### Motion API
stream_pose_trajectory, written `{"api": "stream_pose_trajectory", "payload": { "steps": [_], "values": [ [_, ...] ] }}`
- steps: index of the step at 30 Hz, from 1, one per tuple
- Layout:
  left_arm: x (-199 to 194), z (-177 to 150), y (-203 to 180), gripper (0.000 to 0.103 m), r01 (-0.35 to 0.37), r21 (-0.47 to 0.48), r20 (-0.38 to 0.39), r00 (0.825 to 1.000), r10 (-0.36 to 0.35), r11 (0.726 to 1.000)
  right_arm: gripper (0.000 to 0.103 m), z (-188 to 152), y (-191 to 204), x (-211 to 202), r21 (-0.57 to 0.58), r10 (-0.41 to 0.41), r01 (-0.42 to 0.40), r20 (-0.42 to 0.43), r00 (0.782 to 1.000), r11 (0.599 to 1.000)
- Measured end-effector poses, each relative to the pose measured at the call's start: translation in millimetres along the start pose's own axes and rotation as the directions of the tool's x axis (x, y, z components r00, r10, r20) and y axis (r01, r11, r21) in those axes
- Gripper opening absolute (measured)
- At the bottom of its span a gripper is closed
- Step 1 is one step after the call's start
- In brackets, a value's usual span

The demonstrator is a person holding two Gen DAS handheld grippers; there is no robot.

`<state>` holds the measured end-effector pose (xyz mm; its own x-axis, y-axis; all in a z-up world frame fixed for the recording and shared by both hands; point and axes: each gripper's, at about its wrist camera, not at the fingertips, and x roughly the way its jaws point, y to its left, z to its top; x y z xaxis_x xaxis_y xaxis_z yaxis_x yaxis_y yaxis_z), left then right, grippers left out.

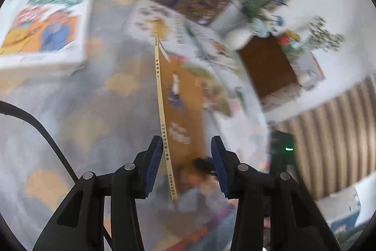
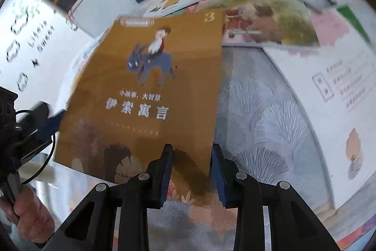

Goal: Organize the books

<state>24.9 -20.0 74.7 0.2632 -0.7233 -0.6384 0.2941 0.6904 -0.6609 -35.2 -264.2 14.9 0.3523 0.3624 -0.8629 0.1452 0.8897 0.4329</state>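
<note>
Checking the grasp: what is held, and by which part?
The left gripper holds the brown book by its spine edge; the right gripper holds nothing.

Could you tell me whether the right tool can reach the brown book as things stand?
Probably yes: a corner of the brown book lies right under the right tool with nothing between, while the left tool seems to hold its far edge.
</note>
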Motion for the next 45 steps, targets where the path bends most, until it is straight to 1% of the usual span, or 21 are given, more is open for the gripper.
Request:
{"api": "stream_pose_trajectory", "payload": {
  "steps": [2, 5, 6, 7, 8, 13, 17, 18, 20, 22, 23, 26, 29, 32, 34, 35, 36, 38, 40, 42, 45],
  "values": [
    [12, 3, 2, 0.039, -0.012, 0.002, -0.017, 1.000, 0.012, 1.000, 0.032, 3, -10, 0, 0.057, 0.046, -0.045, -0.008, 0.999, 0.997],
    [25, 4, 12, 0.037, -0.085, -0.026, -0.013, 0.996, 0.085, 0.996, 0.032, 4, -18, 0, 0.111, 0.080, -0.079, -0.006, 0.997, 0.991],
    [28, 5, 15, 0.033, -0.118, -0.026, -0.017, 0.993, 0.117, 0.993, 0.032, 3, -18, -1, 0.115, 0.082, -0.081, -0.002, 0.997, 0.990],
    [32, 5, 20, 0.024, -0.126, -0.030, -0.033, 0.992, 0.125, 0.992, 0.032, 2, -19, -2, 0.114, 0.078, -0.077, 0.001, 0.997, 0.990],
    [38, 5, 20, 0.019, -0.117, -0.039, -0.049, 0.992, 0.115, 0.992, 0.032, 0, -18, -5, 0.111, 0.071, -0.071, 0.001, 0.997, 0.991],
    [48, -14, 24, 0.019, -0.019, -0.100, -0.113, 0.994, 0.008, 0.995, 0.032, 3, -12, 0, 0.102, 0.059, -0.058, -0.006, 0.998, 0.993],
    [63, -13, 20, 0.019, -0.031, -0.097, -0.133, 0.991, 0.018, 0.995, 0.032, 8, -20, 0, 0.138, 0.094, -0.089, -0.029, 0.995, 0.986],
    [63, -10, 20, 0.019, -0.015, -0.110, -0.136, 0.991, 0.000, 0.994, 0.032, 10, -21, 0, 0.149, 0.100, -0.094, -0.039, 0.994, 0.984],
    [62, 1, 21, 0.019, 0.071, -0.181, -0.114, 0.989, -0.093, 0.981, 0.032, 12, -28, -5, 0.192, 0.134, -0.119, -0.064, 0.989, 0.974],
    [59, 8, 22, 0.019, 0.131, -0.235, -0.095, 0.983, -0.157, 0.963, 0.034, 9, -38, -13, 0.243, 0.190, -0.170, -0.062, 0.980, 0.955],
    [59, 9, 22, 0.019, 0.149, -0.253, -0.092, 0.980, -0.177, 0.956, 0.038, 6, -43, -16, 0.270, 0.214, -0.192, -0.055, 0.975, 0.943],
    [59, 12, 25, 0.019, 0.211, -0.335, -0.085, 0.964, -0.253, 0.918, 0.059, -2, -53, -19, 0.340, 0.262, -0.236, -0.032, 0.965, 0.910],
    [60, 13, 29, 0.019, 0.223, -0.397, -0.084, 0.957, -0.277, 0.890, 0.060, -7, -62, -10, 0.426, 0.374, -0.345, 0.017, 0.927, 0.836],
    [60, 9, 36, 0.019, 0.259, -0.474, -0.063, 0.943, -0.326, 0.842, 0.060, -7, -63, 10, 0.500, 0.493, -0.459, 0.072, 0.867, 0.734],
    [61, 7, 39, 0.019, 0.261, -0.500, -0.061, 0.941, -0.334, 0.826, 0.049, -3, -57, 16, 0.520, 0.532, -0.496, 0.091, 0.842, 0.696],
    [59, 6, 41, 0.019, 0.250, -0.499, -0.059, 0.945, -0.320, 0.830, 0.045, 0, -54, 15, 0.513, 0.532, -0.500, 0.096, 0.842, 0.698],
    [56, 6, 43, 0.019, 0.238, -0.495, -0.060, 0.950, -0.306, 0.836, 0.037, 3, -49, 10, 0.493, 0.510, -0.484, 0.092, 0.855, 0.723],
    [50, 6, 48, 0.019, 0.192, -0.471, -0.071, 0.965, -0.254, 0.861, 0.026, 7, -40, 1, 0.442, 0.478, -0.463, 0.086, 0.874, 0.768],
    [43, 8, 50, 0.019, 0.151, -0.431, -0.074, 0.977, -0.202, 0.890, 0.026, 13, -29, -8, 0.379, 0.420, -0.413, 0.067, 0.905, 0.828],
    [42, 10, 48, 0.019, 0.091, -0.385, -0.098, 0.985, -0.139, 0.918, 0.026, 21, -12, -14, 0.283, 0.324, -0.323, 0.044, 0.945, 0.903],
    [41, 12, 46, 0.019, 0.035, -0.349, -0.099, 0.992, -0.074, 0.937, 0.026, 27, 9, -17, 0.168, 0.217, -0.219, 0.035, 0.976, 0.961]
  ]
}}
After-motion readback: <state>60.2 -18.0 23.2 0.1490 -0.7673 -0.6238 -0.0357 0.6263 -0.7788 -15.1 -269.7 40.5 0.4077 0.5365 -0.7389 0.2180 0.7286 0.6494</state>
